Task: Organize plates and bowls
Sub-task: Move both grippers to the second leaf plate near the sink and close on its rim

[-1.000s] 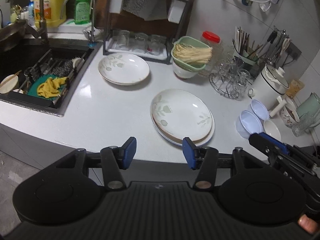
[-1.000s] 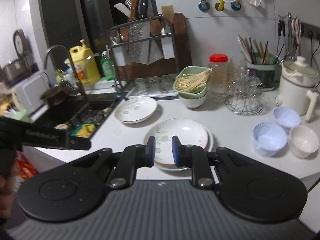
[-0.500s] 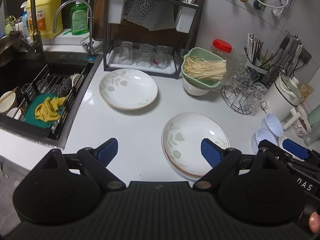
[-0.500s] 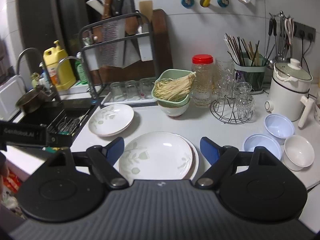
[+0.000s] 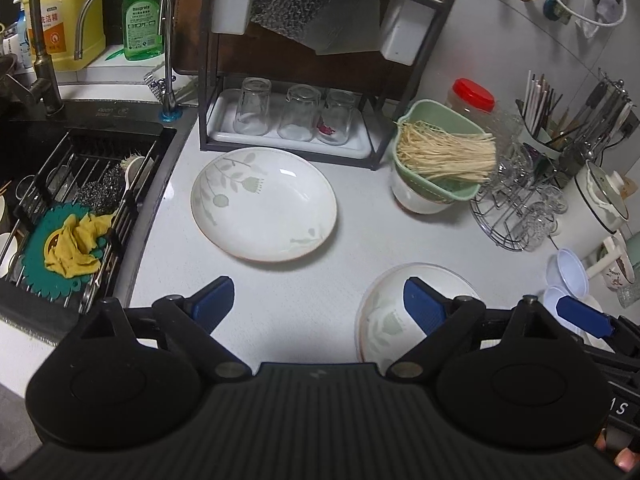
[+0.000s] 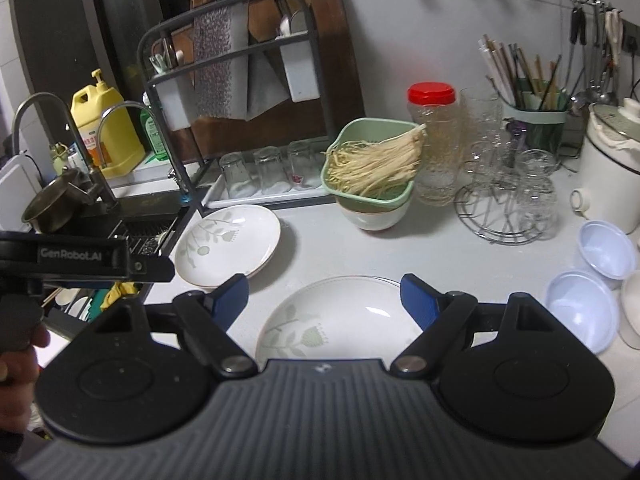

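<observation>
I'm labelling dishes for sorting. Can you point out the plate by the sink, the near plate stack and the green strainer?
plate by the sink (image 5: 264, 204), left wrist view, centre of its well
plate stack (image 6: 340, 316), right wrist view, top plate's well
green strainer (image 6: 352, 196), right wrist view, front wall

Both the left gripper (image 5: 318, 300) and the right gripper (image 6: 324, 298) are hovering with jaws spread wide, holding nothing.

Home kitchen. Evidence: white worktop (image 5: 304, 280) beside a black sink (image 5: 60, 160) with taps (image 5: 120, 4); detergent jug (image 5: 60, 20) and green soap bottle (image 5: 142, 20); knife rack (image 6: 240, 72) over upturned glasses (image 5: 296, 114); plates (image 5: 264, 204); noodles in a green basket (image 5: 440, 156); chopstick holder (image 6: 532, 100); white pot (image 6: 612, 160).
</observation>
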A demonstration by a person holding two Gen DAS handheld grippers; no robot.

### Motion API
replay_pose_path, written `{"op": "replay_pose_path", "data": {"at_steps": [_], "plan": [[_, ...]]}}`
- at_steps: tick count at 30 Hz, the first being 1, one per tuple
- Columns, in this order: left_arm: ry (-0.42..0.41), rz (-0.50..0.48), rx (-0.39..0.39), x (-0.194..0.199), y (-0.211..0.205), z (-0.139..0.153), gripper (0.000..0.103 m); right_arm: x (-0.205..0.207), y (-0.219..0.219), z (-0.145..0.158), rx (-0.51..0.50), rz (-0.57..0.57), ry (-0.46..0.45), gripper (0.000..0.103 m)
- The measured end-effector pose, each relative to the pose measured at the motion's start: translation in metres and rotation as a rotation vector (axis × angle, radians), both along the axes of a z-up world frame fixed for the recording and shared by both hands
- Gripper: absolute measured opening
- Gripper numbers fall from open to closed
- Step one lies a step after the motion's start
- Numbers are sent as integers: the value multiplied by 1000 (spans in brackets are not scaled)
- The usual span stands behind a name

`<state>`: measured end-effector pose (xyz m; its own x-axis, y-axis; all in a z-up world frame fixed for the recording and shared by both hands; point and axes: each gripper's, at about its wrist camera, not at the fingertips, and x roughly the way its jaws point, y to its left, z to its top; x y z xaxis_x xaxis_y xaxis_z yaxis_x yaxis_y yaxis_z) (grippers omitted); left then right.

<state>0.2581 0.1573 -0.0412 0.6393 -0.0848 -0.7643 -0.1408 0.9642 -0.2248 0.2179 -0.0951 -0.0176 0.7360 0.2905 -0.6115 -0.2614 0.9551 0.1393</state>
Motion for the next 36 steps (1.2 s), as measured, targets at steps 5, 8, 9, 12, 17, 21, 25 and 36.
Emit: {"op": "replay_pose_path", "data": {"at_steps": [5,8,9,12,17,21,25,36], "plan": [[16,5,-13,27,30,-12,94,26,23,-10,5,10,27,84],[24,3,-18,40,45,-18,94,39,37,-16,4,14,36,84],[28,2,-20,45,50,-20,94,44,42,-18,3,12,43,84],[37,0,-27,57,64,-25,94,57,53,-24,7,5,63,84],[54,-4,-30,77,87,-37,94,74,73,-33,2,3,84,84],[69,-21,-38,92,102,-47,94,87,87,-42,2,-3,111,84],[76,-31,-38,108,115,-56,94,101,99,-51,-5,-3,143,83],[139,-60,-117,153,139,-83,92,145,121,-75,-2,-2,231,73]]}}
